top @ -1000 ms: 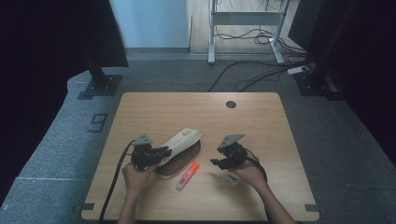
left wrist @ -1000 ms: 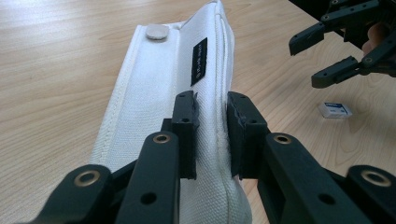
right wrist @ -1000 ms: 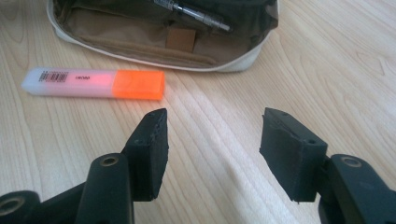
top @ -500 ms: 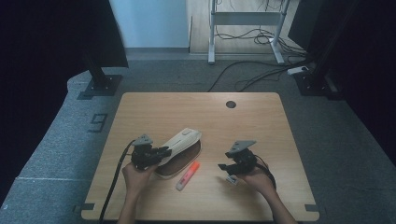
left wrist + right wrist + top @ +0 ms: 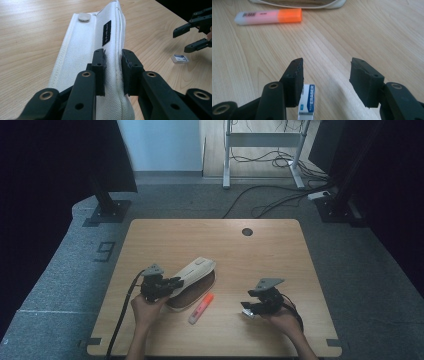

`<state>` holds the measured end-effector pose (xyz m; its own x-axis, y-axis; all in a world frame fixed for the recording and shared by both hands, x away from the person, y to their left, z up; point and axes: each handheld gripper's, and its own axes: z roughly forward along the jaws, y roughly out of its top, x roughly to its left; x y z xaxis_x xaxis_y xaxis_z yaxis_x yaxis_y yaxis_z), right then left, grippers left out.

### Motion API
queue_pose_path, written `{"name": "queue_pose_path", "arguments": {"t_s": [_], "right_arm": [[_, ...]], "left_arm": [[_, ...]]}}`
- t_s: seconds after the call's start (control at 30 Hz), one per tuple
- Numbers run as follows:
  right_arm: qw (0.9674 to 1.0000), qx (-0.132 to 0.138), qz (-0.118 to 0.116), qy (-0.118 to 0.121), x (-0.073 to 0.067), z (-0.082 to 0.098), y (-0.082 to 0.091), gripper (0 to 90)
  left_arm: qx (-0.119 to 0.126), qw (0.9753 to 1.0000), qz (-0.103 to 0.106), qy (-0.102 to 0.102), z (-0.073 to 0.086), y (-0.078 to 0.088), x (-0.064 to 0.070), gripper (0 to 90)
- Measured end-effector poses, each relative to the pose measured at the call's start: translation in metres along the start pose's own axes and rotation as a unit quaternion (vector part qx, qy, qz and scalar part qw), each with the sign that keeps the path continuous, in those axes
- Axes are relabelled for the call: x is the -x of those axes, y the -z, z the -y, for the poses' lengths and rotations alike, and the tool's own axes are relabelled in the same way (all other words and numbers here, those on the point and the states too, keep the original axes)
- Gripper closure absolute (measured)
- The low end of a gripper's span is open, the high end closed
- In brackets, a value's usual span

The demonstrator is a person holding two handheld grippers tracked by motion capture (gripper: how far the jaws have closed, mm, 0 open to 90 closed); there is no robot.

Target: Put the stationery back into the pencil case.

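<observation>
1. Light wooden rectangular table [image 5: 280, 255], with a round black grommet hole [image 5: 247, 231] near its far edge.
2. White fabric pencil case [image 5: 192, 272] with dark brown open interior, lying left of centre and angled far-right; a round snap [image 5: 84, 16] and a black label [image 5: 107, 32] show on its flap.
3. Left gripper [image 5: 170, 283] at the case's near-left end: fingers [image 5: 99, 70] clenched on the white fabric edge.
4. Right gripper [image 5: 248, 306] near-right on the table, fingers [image 5: 295, 77] apart and just closing in, pressing on nothing.
5. Pink-and-orange highlighter pen [image 5: 200, 301] lying just near-right of the case.
6. Small white eraser in a blue sleeve [image 5: 307, 102] flat on the table, below the right fingers, beside the left one.
</observation>
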<state>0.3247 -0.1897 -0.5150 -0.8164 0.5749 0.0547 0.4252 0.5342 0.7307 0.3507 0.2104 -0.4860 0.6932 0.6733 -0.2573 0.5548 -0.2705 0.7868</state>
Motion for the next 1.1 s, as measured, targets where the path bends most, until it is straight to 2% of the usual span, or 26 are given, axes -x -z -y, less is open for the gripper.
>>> {"name": "queue_pose_path", "arguments": {"t_s": [0.23,0.73,1.1], "right_arm": [[0.9999,-0.006,-0.001,-0.010,-0.004,0.013,0.003,43.4],[1.0000,-0.007,-0.005,-0.004,-0.013,0.025,0.007,47.0],[0.9998,-0.019,-0.009,0.000,-0.018,0.034,0.005,54.8]], "left_arm": [[0.000,1.0000,0.001,0.000,0.000,0.000,0.000,73.8],[-0.001,1.0000,0.000,-0.002,0.000,0.000,0.000,73.8],[-0.002,1.0000,0.000,-0.002,0.000,0.000,0.000,73.7]]}}
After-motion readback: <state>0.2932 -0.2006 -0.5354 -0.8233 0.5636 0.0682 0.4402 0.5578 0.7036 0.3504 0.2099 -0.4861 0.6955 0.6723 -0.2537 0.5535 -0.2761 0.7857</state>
